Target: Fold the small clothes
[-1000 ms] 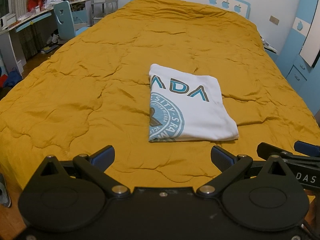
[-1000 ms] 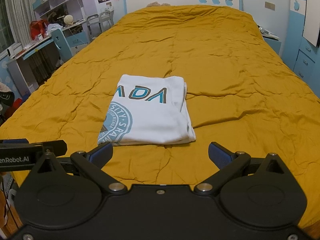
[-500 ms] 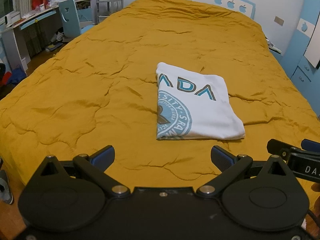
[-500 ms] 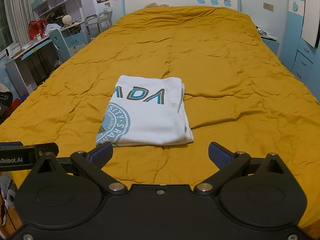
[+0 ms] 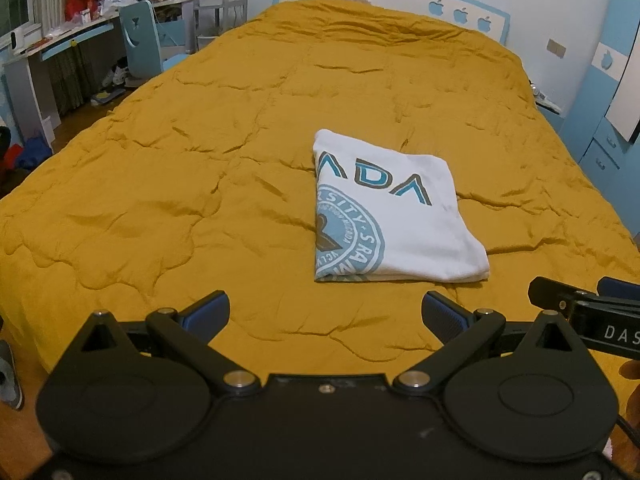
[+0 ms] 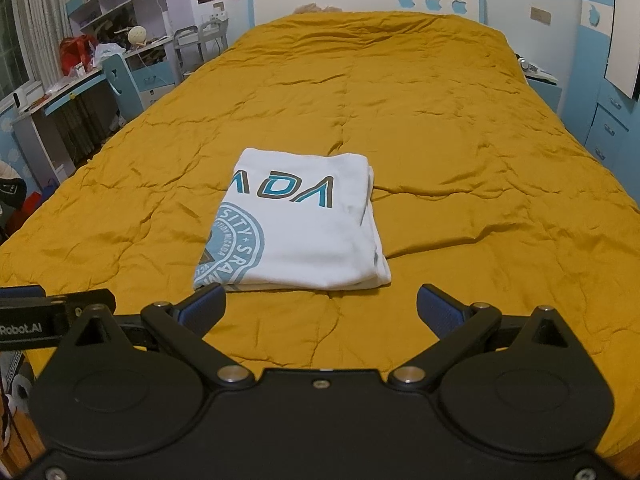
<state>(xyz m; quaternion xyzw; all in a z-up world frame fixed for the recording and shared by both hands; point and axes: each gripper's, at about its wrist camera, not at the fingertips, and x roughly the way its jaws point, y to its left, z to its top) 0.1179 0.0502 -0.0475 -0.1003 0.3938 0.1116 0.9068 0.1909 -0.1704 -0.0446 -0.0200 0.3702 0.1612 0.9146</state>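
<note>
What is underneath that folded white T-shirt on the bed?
The folded white T-shirt lies directly on the mustard-yellow quilt, which shows all around it. Nothing else is visible beneath. The patch of quilt right under it, and the shirt's inner layers, are covered, so I cannot see them.

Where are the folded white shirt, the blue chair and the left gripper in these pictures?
folded white shirt [image 6: 304,236], right wrist view, on the plain white cloth right of the round print.
blue chair [image 5: 140,40], left wrist view, on its backrest.
left gripper [image 5: 326,314], left wrist view, midway between its open fingertips.
</note>
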